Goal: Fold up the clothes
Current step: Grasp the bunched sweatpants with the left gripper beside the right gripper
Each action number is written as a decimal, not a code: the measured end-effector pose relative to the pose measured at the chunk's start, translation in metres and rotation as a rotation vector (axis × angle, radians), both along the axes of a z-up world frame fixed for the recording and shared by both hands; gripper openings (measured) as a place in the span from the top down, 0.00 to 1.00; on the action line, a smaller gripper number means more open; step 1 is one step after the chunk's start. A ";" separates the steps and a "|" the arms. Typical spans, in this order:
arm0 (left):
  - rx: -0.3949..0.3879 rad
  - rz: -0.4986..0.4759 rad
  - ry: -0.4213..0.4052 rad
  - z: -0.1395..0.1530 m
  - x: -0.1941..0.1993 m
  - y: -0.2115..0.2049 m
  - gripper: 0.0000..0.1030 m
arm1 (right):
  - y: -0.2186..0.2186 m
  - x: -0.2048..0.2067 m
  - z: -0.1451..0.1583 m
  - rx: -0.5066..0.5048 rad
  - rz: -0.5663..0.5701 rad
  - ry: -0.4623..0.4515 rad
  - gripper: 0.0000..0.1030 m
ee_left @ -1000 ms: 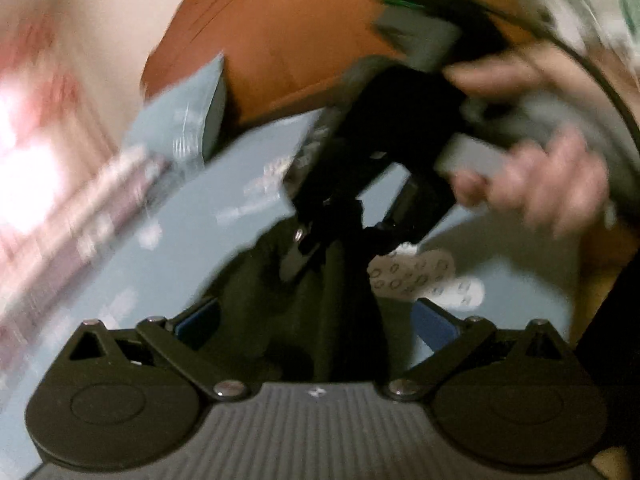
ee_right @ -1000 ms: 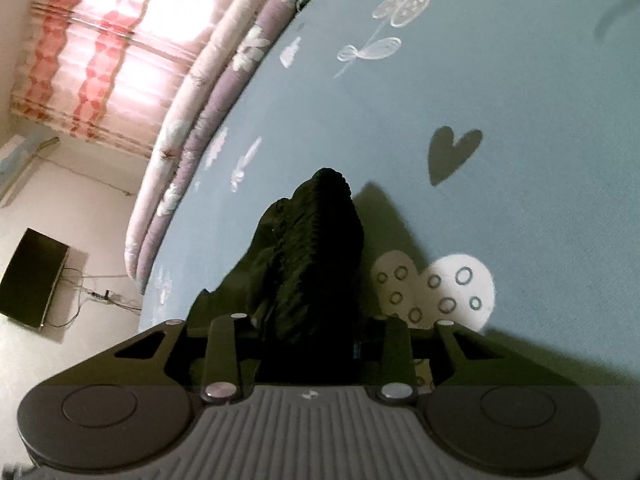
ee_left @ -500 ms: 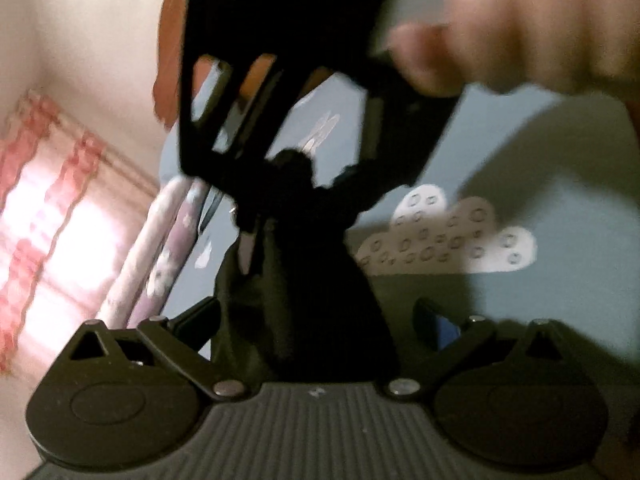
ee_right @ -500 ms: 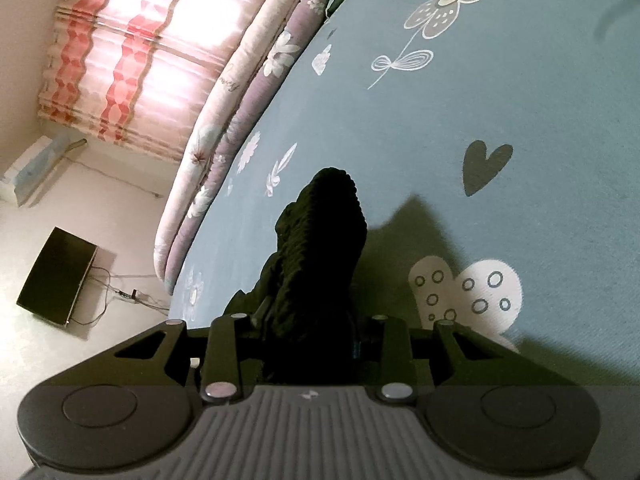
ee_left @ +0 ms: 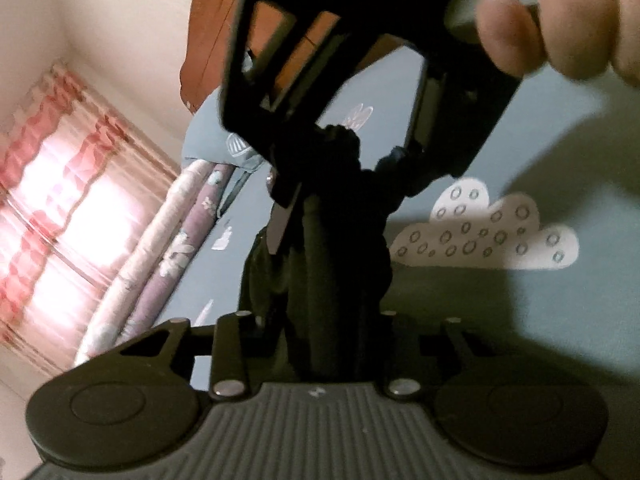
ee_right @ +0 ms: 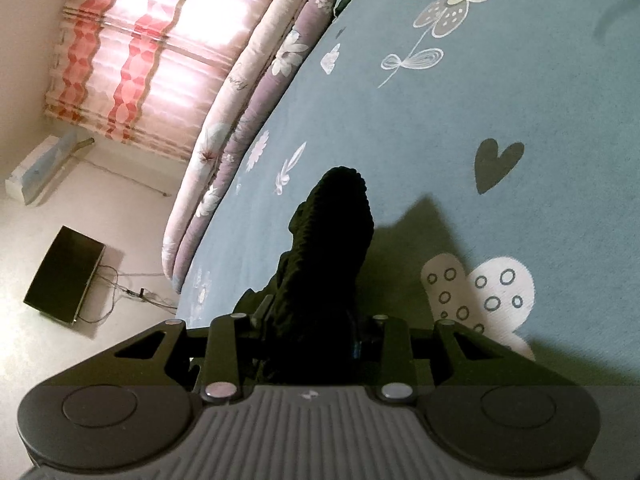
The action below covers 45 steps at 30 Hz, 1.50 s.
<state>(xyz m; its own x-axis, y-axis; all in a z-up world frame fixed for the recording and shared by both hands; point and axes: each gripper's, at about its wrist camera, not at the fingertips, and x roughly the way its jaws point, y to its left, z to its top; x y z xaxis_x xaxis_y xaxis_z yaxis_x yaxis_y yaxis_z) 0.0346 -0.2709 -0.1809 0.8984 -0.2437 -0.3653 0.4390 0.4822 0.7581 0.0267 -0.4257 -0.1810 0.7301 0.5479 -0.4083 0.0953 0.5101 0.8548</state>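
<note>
Between the fingers of the left gripper (ee_left: pixel 326 320) stands a bunched fold of the black garment (ee_left: pixel 320 264), and the jaws are closing on it, the cloth already filling the gap between them. Straight ahead of those fingers the same garment rises to the right gripper (ee_left: pixel 344 148), held by a hand (ee_left: pixel 560 20) at the upper right. From its own camera, the right gripper (ee_right: pixel 310 340) is clenched on a ribbed, knitted edge of the black garment (ee_right: pixel 328 248), which juts forward past the fingers. Beneath and beyond both lies the blue bedsheet (ee_right: pixel 500 100), printed with flowers, a heart and clouds. Off to the left of the fingers runs a flowered quilt (ee_right: pixel 256 80), then a pink-striped curtain (ee_right: pixel 132 40).
</note>
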 end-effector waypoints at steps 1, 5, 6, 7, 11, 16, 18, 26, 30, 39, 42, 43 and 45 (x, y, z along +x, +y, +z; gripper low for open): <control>0.006 0.006 -0.027 -0.002 -0.001 -0.003 0.62 | 0.000 0.000 0.000 0.005 -0.003 0.000 0.63; 0.072 0.028 -0.111 -0.015 -0.010 -0.014 0.61 | 0.000 0.001 -0.001 0.028 -0.001 -0.002 0.62; 0.086 0.032 -0.125 -0.018 -0.012 -0.017 0.61 | 0.000 0.002 -0.001 0.025 0.001 0.000 0.62; 0.095 0.037 -0.137 -0.020 -0.012 -0.018 0.61 | 0.000 0.002 -0.001 0.024 0.002 0.002 0.62; 0.087 0.039 -0.145 -0.017 -0.013 -0.020 0.69 | -0.001 0.003 -0.002 0.046 0.006 -0.006 0.61; 0.049 0.034 -0.095 -0.009 -0.010 -0.019 0.76 | 0.000 0.005 -0.001 0.048 0.005 -0.012 0.59; -0.005 0.037 -0.041 0.000 -0.009 -0.013 0.77 | -0.001 0.005 -0.001 0.051 0.009 -0.018 0.52; -0.356 0.091 0.296 0.052 0.028 0.030 0.79 | -0.015 -0.005 0.002 0.147 -0.050 -0.106 0.41; -0.486 0.138 0.362 0.070 0.049 0.063 0.79 | -0.023 -0.009 0.000 0.201 -0.101 -0.130 0.41; -0.707 0.236 0.386 0.112 0.064 0.146 0.83 | -0.024 -0.003 -0.006 0.210 -0.147 -0.109 0.35; -0.742 0.269 0.364 0.128 0.061 0.170 0.83 | -0.006 0.010 -0.003 0.127 -0.098 -0.068 0.35; -0.755 0.281 0.362 0.132 0.061 0.178 0.82 | 0.003 0.015 -0.001 0.084 -0.078 -0.053 0.35; -0.788 0.307 0.365 0.140 0.062 0.195 0.83 | 0.024 0.027 0.004 -0.008 -0.029 -0.029 0.35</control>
